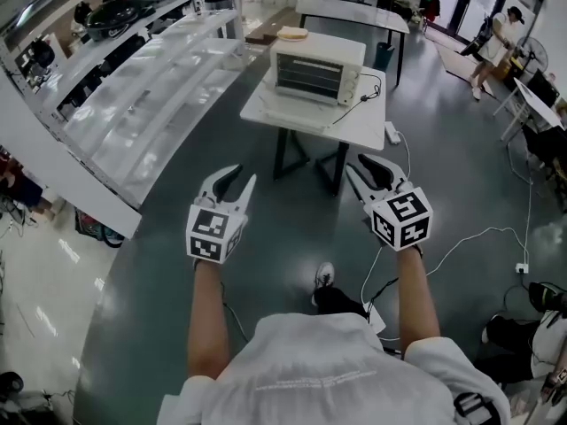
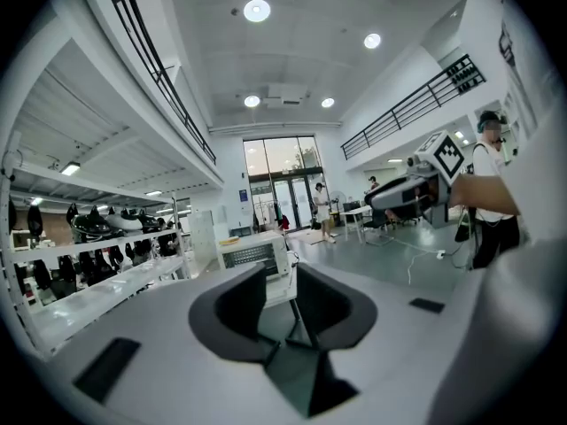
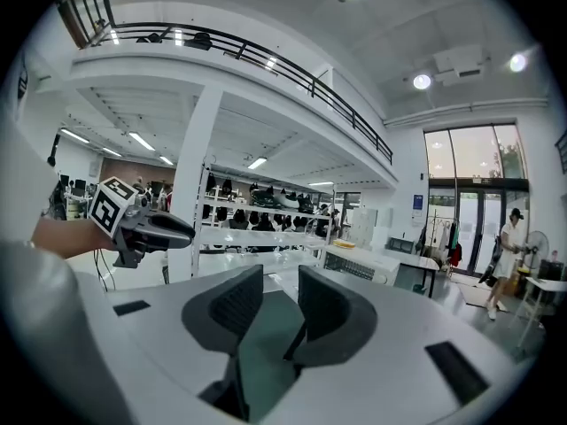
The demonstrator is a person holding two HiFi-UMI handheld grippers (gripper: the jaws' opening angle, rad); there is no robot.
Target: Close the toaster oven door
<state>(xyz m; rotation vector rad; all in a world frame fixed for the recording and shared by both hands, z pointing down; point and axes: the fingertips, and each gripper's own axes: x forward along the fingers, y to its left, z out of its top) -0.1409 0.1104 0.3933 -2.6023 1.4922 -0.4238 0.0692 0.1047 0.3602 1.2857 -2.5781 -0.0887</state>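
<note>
Standing well ahead of both claws, the toaster oven (image 1: pixel 316 71) sits on a white table (image 1: pixel 359 118) with its front turned toward the person. From this far off its door seems to be upright against the front, though I cannot be sure. A cord (image 1: pixel 370 91) runs from the oven's right side across the tabletop, and a power strip (image 1: pixel 391 132) shows just past the table's right edge. Grey floor (image 1: pixel 195 175) and the table's dark legs (image 1: pixel 306 153) lie between the claws and the oven. The left claw (image 1: pixel 241 175) and the right claw (image 1: pixel 354 163) are held side by side, pointing at the table, both released, jaws apart and gripping nothing. Long white shelves (image 1: pixel 151 87) run along the left, close beside the table, with dark rounded goods (image 1: pixel 115 16) on the top tier. A second table (image 1: pixel 354 11) stands behind. A person (image 1: pixel 496 38) is at the far right, and white cables (image 1: pixel 478 235) trail over the floor there.
</note>
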